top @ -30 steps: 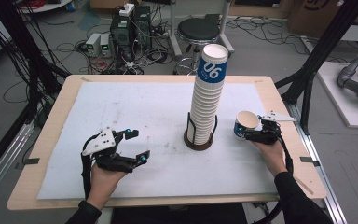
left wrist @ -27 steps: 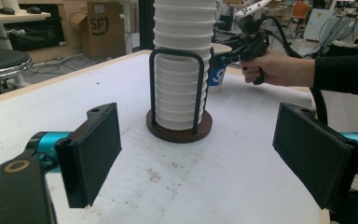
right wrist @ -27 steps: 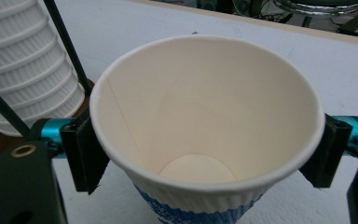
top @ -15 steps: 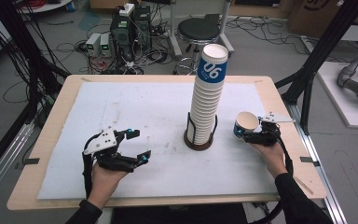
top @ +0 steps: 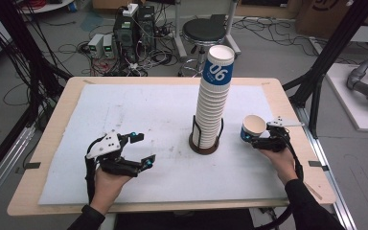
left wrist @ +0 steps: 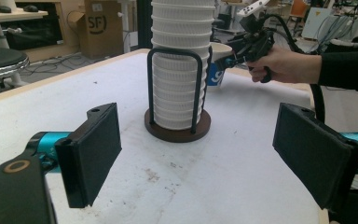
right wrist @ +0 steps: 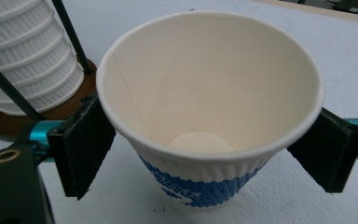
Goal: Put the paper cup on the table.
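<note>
Evidently the right gripper (top: 261, 139) clamps a single paper cup (top: 252, 128) upright, just at three o'clock of the cup stack (top: 213, 100) in its holder (top: 205, 143), while the left gripper (top: 133, 151), jaws wide and empty, waits at nine o'clock, farther off.

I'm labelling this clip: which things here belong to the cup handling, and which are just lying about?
In the job:
- paper cup clamped in the right tool
- cup stack in its wire holder
- left tool, open and empty

Lying about:
- black stool
- electronics boxes on the floor
</note>
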The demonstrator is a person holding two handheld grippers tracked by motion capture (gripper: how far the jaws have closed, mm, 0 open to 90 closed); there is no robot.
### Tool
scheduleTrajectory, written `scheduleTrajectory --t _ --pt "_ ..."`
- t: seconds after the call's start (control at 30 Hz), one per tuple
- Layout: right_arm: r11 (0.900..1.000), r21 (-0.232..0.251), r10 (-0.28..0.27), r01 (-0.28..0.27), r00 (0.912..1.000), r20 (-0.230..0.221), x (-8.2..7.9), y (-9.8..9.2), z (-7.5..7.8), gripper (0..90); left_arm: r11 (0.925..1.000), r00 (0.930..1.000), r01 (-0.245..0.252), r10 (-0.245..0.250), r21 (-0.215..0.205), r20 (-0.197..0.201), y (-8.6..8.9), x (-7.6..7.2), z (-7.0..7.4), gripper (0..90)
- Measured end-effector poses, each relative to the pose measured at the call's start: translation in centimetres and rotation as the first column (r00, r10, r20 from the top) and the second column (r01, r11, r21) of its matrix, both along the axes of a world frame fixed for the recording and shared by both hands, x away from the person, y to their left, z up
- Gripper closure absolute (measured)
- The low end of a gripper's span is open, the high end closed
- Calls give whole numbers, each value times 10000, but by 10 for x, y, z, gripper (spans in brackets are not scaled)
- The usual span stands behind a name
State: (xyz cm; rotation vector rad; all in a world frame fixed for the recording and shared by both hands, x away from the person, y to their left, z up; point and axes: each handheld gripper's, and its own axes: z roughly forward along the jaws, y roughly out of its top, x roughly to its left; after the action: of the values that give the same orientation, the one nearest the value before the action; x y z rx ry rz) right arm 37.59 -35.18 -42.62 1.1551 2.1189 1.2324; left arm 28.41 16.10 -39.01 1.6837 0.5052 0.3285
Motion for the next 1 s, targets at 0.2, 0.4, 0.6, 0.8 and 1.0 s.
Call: scheduleTrajectory --t 0.2,0.4,0.6,0.8,1.0 --pt "9999 -110 -35 33 9999 -138 -7 -7 2 128 10000 10000 15 -15 -28 24 0 0 0 151" --pt "10000 76 39 -38 10000 -78 -23 -22 9 129 10000 10000 2 -2 -23 33 0 0 1 151" --pt "9993 313 213 -216 9997 108 -41 -38 20 130 9999 9999 -100 100 -24 -19 1 1 2 151" --pt "9940 704 792 -832 9952 577 -53 -36 39 130 9997 9996 -262 262 -9 131 1 2 10 151" --pt "9819 881 1542 -1675 9780 1405 -64 -18 65 131 9996 9999 -143 142 -226 -52 1 6 20 150"
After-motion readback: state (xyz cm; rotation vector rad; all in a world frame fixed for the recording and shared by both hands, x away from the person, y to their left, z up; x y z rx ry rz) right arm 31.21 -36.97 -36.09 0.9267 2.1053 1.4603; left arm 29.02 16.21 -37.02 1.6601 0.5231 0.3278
